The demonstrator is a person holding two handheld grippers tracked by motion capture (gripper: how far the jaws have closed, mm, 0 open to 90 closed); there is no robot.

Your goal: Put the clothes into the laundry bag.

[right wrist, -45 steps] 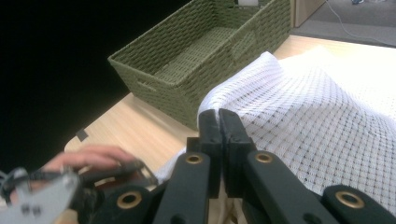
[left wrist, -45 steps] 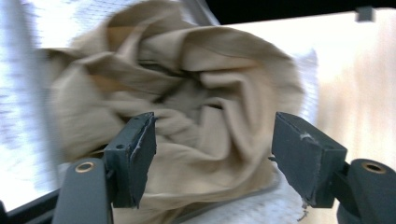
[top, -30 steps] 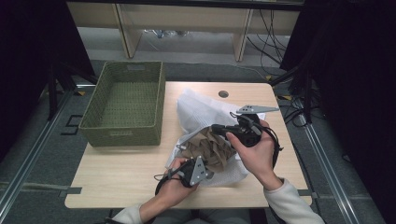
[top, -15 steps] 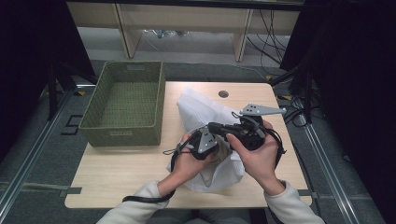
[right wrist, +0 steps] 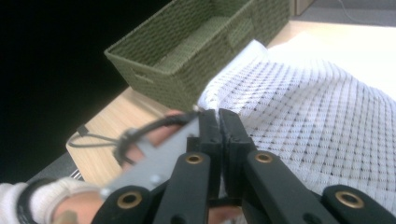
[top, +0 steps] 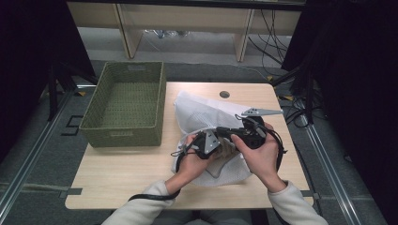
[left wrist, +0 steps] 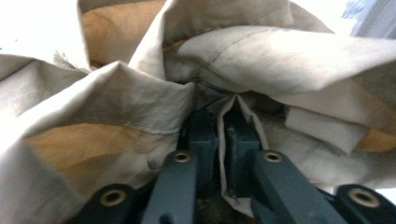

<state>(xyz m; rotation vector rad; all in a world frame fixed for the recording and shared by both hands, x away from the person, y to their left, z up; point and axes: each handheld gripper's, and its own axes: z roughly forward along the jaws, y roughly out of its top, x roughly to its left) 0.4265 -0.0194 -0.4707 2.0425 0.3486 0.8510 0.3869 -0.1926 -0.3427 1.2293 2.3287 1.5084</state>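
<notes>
A green basket point(top: 126, 105) stands at the bench's point(top: 117, 173) left. Mid-bench, the left gripper point(left wrist: 223, 123), its jaws just easing apart, pinches beige cloth point(left wrist: 140, 100) inside the white mesh bag point(right wrist: 322, 102); the right gripper point(right wrist: 219, 123) clamps the bag's edge.

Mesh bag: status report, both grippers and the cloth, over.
Right gripper shut on mesh bag edge. Left gripper pinching a fold of the beige cloth, jaws just eased slightly. Basket clear at left, nothing blocking.
</notes>
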